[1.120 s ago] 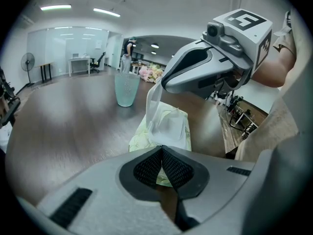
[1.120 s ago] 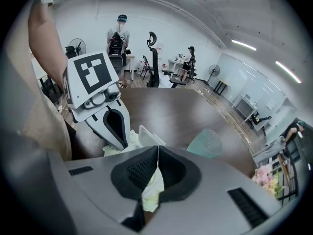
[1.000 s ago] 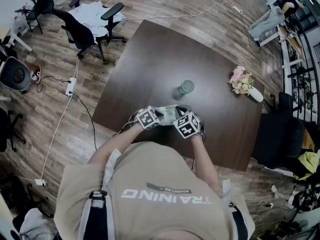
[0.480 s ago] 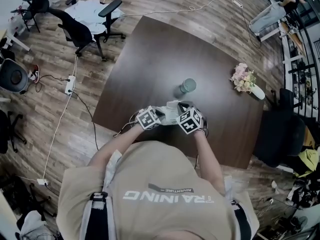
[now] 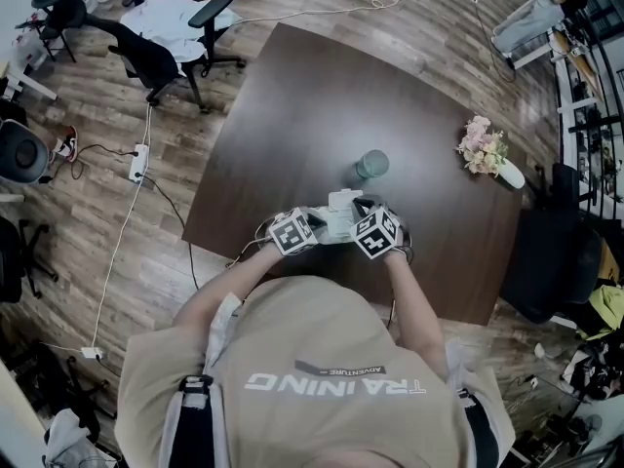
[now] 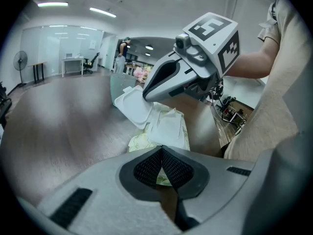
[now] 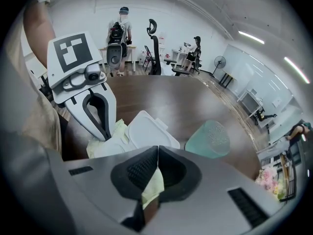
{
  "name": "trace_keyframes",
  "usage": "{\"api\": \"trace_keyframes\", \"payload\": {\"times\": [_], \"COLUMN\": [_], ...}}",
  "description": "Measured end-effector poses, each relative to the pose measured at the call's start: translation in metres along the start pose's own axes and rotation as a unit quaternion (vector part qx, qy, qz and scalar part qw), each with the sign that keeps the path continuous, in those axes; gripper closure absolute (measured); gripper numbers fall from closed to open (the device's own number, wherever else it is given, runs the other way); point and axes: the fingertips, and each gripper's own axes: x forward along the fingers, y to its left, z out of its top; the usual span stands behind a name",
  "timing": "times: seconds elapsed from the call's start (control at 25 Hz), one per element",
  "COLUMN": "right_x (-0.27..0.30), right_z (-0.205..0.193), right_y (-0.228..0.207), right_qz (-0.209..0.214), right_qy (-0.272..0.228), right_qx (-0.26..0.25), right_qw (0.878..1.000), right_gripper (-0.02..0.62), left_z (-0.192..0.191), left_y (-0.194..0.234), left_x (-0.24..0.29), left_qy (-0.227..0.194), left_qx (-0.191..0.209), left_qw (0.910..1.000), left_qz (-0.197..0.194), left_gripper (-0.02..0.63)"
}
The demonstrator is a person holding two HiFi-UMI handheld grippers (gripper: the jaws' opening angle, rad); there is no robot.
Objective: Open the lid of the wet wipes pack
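Observation:
Over the table's near edge, the wet wipes pack [image 5: 334,226], pale yellow-green with a white top, hangs between my two grippers. Its white lid [image 5: 343,201] stands open, swung up toward the far side. My left gripper [image 5: 315,228] is shut on the pack's left end. My right gripper [image 5: 355,224] is shut on its right end. In the left gripper view the pack [image 6: 168,129] lies just past the shut jaws of the left gripper [image 6: 161,153], with the open lid [image 6: 132,106] beyond. In the right gripper view a yellow-green edge shows between the jaws of the right gripper [image 7: 156,153], and the lid [image 7: 146,133] is raised.
A teal cup [image 5: 371,164] stands on the dark wooden table [image 5: 312,96] just beyond the pack. A vase of flowers [image 5: 486,152] sits at the table's right edge. Office chairs [image 5: 156,52] and cables lie on the floor to the left.
The white lid has swung up and away from the pack's top. Both grippers and the pack have shifted slightly to the right and farther onto the table.

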Motion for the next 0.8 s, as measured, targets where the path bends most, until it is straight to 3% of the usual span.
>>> {"api": "trace_keyframes", "payload": {"times": [0.8], "right_x": [0.029], "right_z": [-0.009], "right_y": [-0.001], "right_qz": [0.032], "right_qy": [0.018], "right_qx": [0.020], "right_qw": [0.999], "right_gripper": [0.580], "left_z": [0.000], "left_y": [0.002], "left_x": [0.004], "left_qy": [0.010], "left_qx": [0.000], "left_qw": [0.9994], "left_qz": [-0.035], "left_gripper": [0.597]}}
